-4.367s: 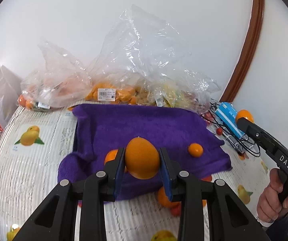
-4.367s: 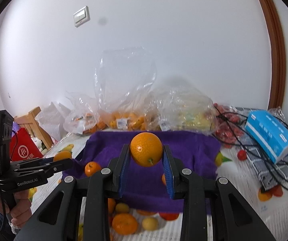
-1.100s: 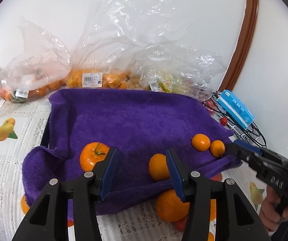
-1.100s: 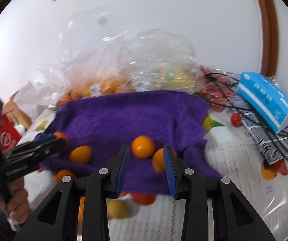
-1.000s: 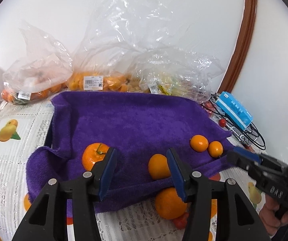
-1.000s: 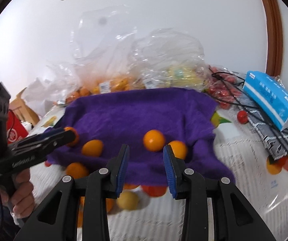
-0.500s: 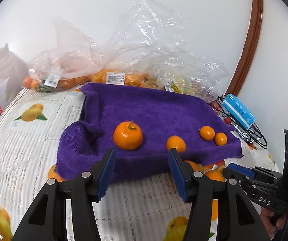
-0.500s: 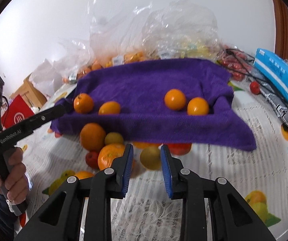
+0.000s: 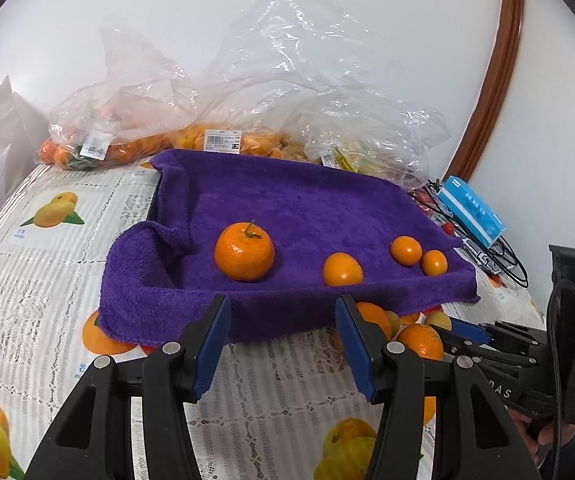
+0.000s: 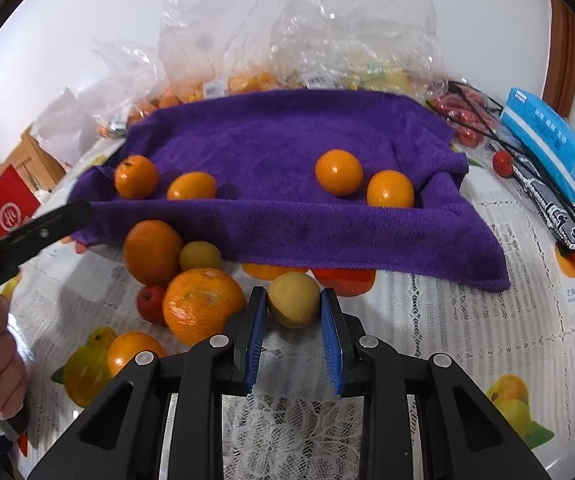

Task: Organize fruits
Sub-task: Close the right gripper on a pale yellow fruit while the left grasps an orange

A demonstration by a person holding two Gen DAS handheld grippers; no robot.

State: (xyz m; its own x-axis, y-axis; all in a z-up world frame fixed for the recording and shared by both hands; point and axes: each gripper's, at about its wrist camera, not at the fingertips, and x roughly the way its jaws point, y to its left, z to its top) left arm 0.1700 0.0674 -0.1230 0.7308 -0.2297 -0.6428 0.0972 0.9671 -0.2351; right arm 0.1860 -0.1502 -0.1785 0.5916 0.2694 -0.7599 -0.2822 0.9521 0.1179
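Seen from the right wrist view: right claw (image 10: 293, 330) low over the worktop (image 10: 427, 340), jaws partly spread, one on each side of the small yellow fruit (image 10: 293, 299), straight ahead between the blue pads (image 10: 256, 340). Cannot tell whether the pads already touch the skin; looks like a very thin gap on both sides, so probably not pinching yet. Fruit nearly round, only a little longer than wide, so no special turning of the wrist needed; only closing, by this judgement. Lying on the worktop just in front of the near edge of the purple towel (image 10: 327, 236), touching or almost touching the big orange (image 10: 203, 304) to its left, with a red fruit (image 10: 152, 304) and another large orange (image 10: 152, 251) further left in the same heap. Risk to note: left jaw very close to the big orange, so possible to push it aside when closing. Left claw (image 9: 283, 344) wide spread and holding nothing, above the worktop before the near edge of the towel, well apart from the yellow fruit; therefore the right one clearly the nearer for this pick. Already on the towel: four oranges, among them a stemmed mandarin (image 9: 244, 251) toward the left side.
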